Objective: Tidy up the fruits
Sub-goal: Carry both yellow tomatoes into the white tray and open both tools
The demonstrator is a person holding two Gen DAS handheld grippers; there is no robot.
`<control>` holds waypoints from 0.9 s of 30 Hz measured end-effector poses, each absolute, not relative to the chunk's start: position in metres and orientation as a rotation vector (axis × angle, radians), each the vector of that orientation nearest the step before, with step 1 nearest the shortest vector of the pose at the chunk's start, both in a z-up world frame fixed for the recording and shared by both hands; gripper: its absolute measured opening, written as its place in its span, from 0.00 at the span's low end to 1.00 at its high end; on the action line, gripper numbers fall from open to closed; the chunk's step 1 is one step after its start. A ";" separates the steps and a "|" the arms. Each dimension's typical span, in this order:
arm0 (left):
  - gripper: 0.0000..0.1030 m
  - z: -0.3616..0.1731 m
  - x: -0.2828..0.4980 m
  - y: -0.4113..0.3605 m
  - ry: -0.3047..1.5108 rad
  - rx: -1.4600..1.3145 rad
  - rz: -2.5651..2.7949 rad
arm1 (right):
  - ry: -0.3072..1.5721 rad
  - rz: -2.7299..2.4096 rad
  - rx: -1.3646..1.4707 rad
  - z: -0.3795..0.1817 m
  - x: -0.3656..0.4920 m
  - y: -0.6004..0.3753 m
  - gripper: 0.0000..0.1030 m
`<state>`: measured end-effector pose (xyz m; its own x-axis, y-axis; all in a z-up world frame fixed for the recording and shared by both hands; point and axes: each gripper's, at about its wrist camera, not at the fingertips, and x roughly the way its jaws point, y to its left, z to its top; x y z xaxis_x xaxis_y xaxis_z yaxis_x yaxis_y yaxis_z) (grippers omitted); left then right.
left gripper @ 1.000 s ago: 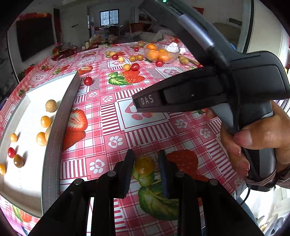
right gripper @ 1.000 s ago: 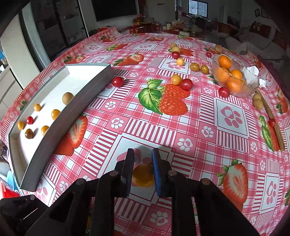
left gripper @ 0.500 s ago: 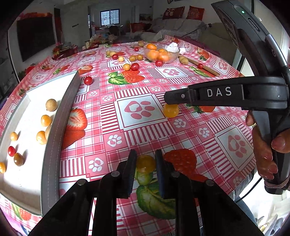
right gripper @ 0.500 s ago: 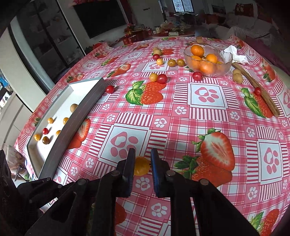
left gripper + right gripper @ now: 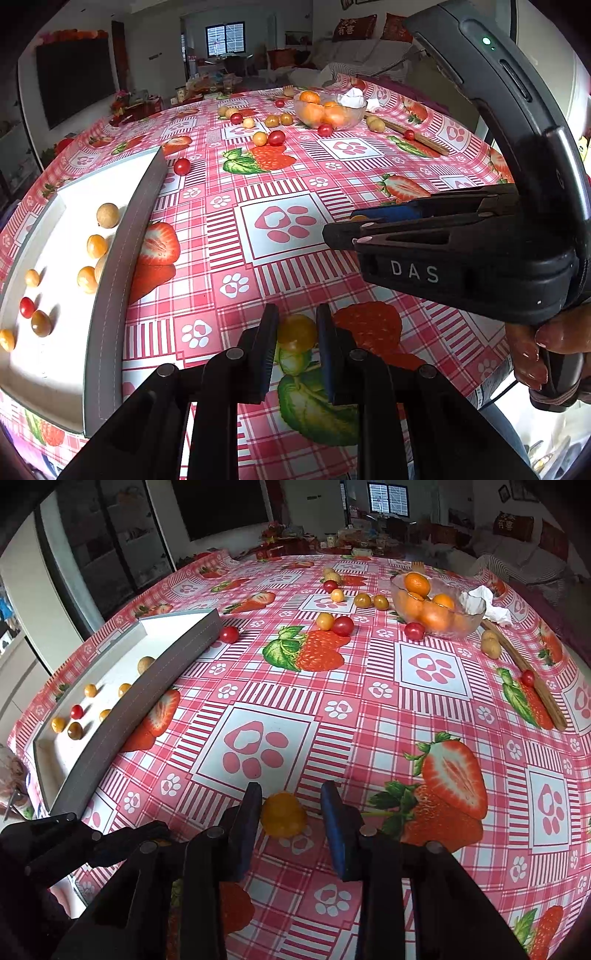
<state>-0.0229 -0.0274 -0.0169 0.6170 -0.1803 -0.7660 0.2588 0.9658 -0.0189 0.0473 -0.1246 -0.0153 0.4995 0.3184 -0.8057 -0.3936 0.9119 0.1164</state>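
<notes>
My left gripper (image 5: 296, 334) is shut on a yellow cherry tomato (image 5: 296, 331) above the table's near edge. My right gripper (image 5: 291, 812) is open, its jaws apart around an orange-yellow tomato (image 5: 282, 814) that lies on the tablecloth and touches the left pad. The right gripper also shows from the side in the left wrist view (image 5: 343, 230). A white tray with a grey rim (image 5: 122, 236) on the left holds several small yellow, red and brown fruits; it also shows in the right wrist view (image 5: 122, 709).
Loose tomatoes and small fruits (image 5: 341, 624) lie at the far side. A glass bowl of oranges (image 5: 432, 605) stands at the back right beside a crumpled tissue (image 5: 484, 603) and a wooden stick (image 5: 532, 679). A red tomato (image 5: 229, 634) sits by the tray's far corner.
My right gripper has opened, and its orange-yellow tomato now rests on the cloth between the jaws. The right gripper shifted sideways in the left view. My left gripper keeps its tomato.
</notes>
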 end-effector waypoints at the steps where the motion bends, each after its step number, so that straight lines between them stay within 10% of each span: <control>1: 0.22 -0.017 -0.023 -0.028 0.871 0.097 -0.254 | 0.957 0.435 -0.101 -0.015 0.046 -0.123 0.25; 27: 0.22 0.034 -0.011 0.059 0.809 -0.089 -0.178 | 0.972 0.518 0.062 0.034 0.058 -0.108 0.25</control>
<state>-0.0107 0.0592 0.0336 0.6760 -0.1921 -0.7114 0.1237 0.9813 -0.1474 0.0579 -0.1080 0.0342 0.4529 0.4466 -0.7717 -0.3920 0.8771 0.2776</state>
